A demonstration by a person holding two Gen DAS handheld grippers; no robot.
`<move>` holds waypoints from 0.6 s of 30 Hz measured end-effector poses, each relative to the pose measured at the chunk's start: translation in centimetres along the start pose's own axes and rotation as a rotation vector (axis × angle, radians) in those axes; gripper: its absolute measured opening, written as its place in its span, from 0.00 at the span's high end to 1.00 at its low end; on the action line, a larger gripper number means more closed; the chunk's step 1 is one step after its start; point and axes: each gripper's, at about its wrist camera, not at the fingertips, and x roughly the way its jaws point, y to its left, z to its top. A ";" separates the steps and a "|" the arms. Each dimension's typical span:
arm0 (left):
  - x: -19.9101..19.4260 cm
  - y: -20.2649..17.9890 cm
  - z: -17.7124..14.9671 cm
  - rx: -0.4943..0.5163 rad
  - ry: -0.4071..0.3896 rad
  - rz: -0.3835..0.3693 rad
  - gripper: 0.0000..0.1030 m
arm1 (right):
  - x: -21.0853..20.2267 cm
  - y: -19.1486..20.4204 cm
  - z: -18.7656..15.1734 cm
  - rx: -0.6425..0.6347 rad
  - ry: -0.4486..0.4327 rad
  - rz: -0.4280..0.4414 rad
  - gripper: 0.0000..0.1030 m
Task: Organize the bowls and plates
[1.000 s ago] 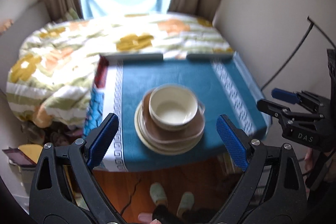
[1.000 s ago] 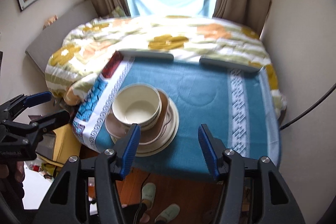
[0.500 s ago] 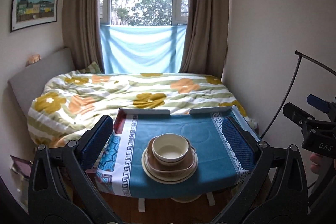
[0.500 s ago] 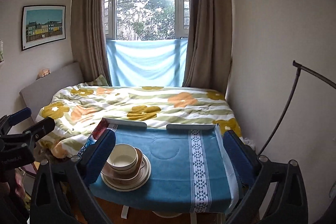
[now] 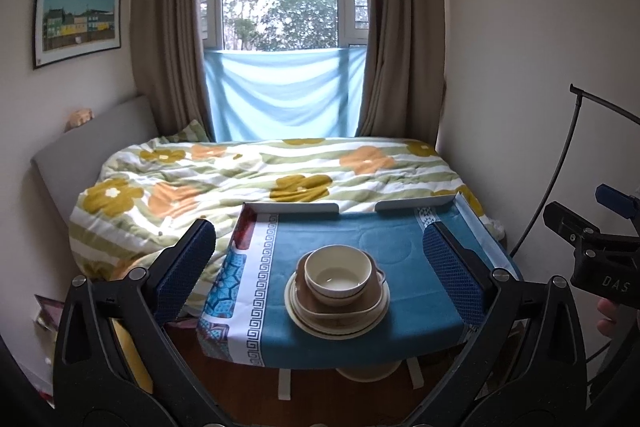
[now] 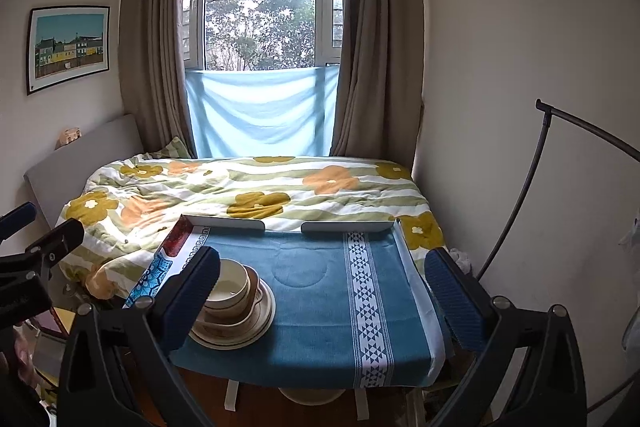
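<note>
- Cream bowl (image 5: 338, 273) tops a stack near the front edge of the blue-clothed table (image 5: 404, 311), towards its left side
- Under it sit a brown dish (image 5: 374, 301) and a cream plate (image 5: 340, 327)
- Left gripper (image 5: 320, 275) has just been opening; jaws wide, empty, stack beyond them
- Right gripper (image 6: 324, 291) has just been opening; nothing between its jaws, left finger (image 6: 190, 297) overlapping the stack
- Bowl's contents cannot be told

Stack (image 6: 234, 311) partly behind tool finger (image 6: 188, 303)
</note>
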 end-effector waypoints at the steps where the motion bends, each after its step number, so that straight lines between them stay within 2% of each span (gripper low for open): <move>1: 0.0 0.0 0.0 0.000 0.001 0.000 0.00 | 0.0 0.0 0.0 0.001 0.000 -0.002 0.01; 18: 0.5 0.1 0.2 -0.001 0.015 0.008 0.00 | 0.2 -0.1 0.1 0.000 0.000 -0.001 0.01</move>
